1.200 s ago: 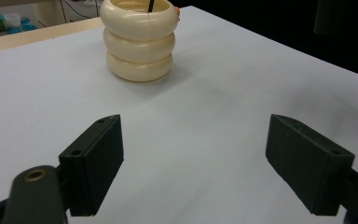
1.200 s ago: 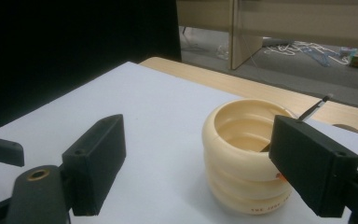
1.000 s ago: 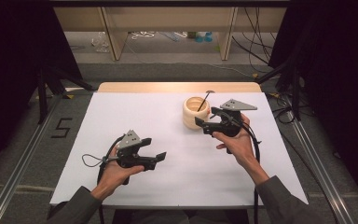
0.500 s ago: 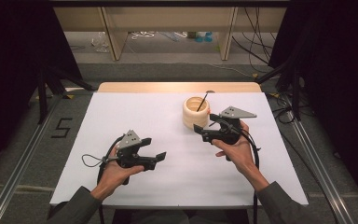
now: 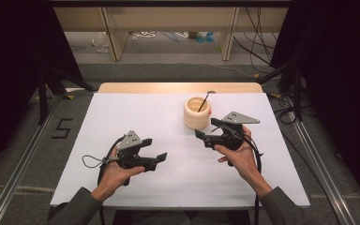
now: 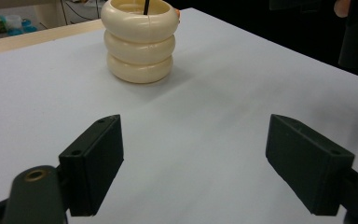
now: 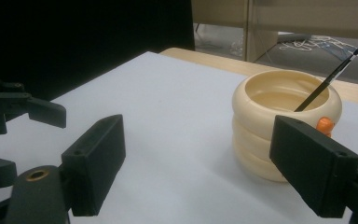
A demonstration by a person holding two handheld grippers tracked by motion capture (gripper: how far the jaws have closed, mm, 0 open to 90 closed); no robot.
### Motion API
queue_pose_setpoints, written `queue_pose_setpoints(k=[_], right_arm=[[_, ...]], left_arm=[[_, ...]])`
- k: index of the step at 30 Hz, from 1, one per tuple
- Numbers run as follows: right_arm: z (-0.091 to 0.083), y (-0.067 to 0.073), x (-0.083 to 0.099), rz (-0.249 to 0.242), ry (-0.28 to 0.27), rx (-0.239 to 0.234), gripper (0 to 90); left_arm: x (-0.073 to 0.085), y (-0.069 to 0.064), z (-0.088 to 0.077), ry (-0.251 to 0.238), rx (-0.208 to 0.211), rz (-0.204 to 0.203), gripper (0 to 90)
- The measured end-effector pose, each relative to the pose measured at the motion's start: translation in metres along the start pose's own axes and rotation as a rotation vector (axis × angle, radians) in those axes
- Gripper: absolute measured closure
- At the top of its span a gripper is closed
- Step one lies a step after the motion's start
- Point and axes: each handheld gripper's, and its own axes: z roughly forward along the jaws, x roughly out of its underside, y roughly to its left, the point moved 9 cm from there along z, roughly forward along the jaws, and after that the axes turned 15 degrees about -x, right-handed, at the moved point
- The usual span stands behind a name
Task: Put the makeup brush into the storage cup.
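The work looks close to finished, or at a pause: a thin black brush (image 5: 203, 101) already leans inside the cream ribbed holder (image 5: 197, 113), its tip sticking out over the far rim, and neither gripper carries anything. The right gripper (image 5: 205, 131) hovers just beside the holder on its near right, jaws spread wide and empty; the left gripper (image 5: 155, 154) is well apart from the holder, nearer the person, jaws equally wide with nothing between them. A small orange thing (image 7: 325, 124) shows at the holder's side; what it is I cannot tell. The white surface (image 5: 122, 112) around the holder is bare, so nothing blocks either gripper. Cables lie on the floor beyond.
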Motion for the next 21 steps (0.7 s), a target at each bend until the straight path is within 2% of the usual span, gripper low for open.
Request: queue_pose_setpoints(k=[2,4,5,6,8,10,11,13,15,16,17,18,21], right_arm=[[-0.001,-0.001,0.000,-0.021,-0.006,0.007,18.4],[-0.001,0.001,0.003,0.001,-0.006,-0.005,18.4],[-0.001,0.000,0.002,-0.016,-0.022,0.001,18.5],[-0.002,0.002,0.004,-0.001,-0.013,-0.004,18.5],[-0.002,0.002,0.005,-0.014,-0.014,0.001,18.5],[-0.002,0.006,0.007,0.010,-0.008,-0.016,18.5],[-0.003,0.004,0.008,-0.008,-0.009,-0.003,18.5],[-0.003,0.007,0.009,0.014,-0.009,-0.019,18.4],[-0.003,0.007,0.009,0.004,-0.020,-0.020,18.3],[-0.004,0.009,0.010,0.014,-0.020,-0.021,18.2],[-0.005,0.007,0.011,-0.003,-0.020,-0.014,18.0],[-0.004,0.009,0.013,0.012,-0.018,-0.021,17.9],[-0.005,0.010,0.016,0.016,-0.003,-0.022,17.6]], left_arm=[[0.000,0.001,0.000,-0.002,-0.001,0.007,18.6],[0.000,0.000,0.000,-0.002,0.001,0.006,18.6],[0.000,0.000,0.000,-0.002,0.000,0.005,18.6],[0.000,0.000,0.000,-0.003,0.001,0.008,18.6],[0.000,0.000,0.000,-0.004,0.007,0.001,18.6],[0.000,0.001,0.000,-0.002,-0.001,0.006,18.6],[0.000,0.001,0.000,-0.002,-0.003,0.006,18.6],[-0.001,0.001,0.000,-0.005,0.000,0.003,18.6],[0.000,0.001,-0.001,-0.003,-0.006,-0.006,18.7],[0.000,0.001,-0.001,-0.003,-0.006,-0.006,18.6],[0.000,0.001,-0.001,-0.001,-0.007,-0.009,18.7],[0.000,0.001,-0.001,0.000,-0.009,-0.010,18.7],[0.000,0.002,-0.001,-0.001,-0.010,-0.012,18.7]])
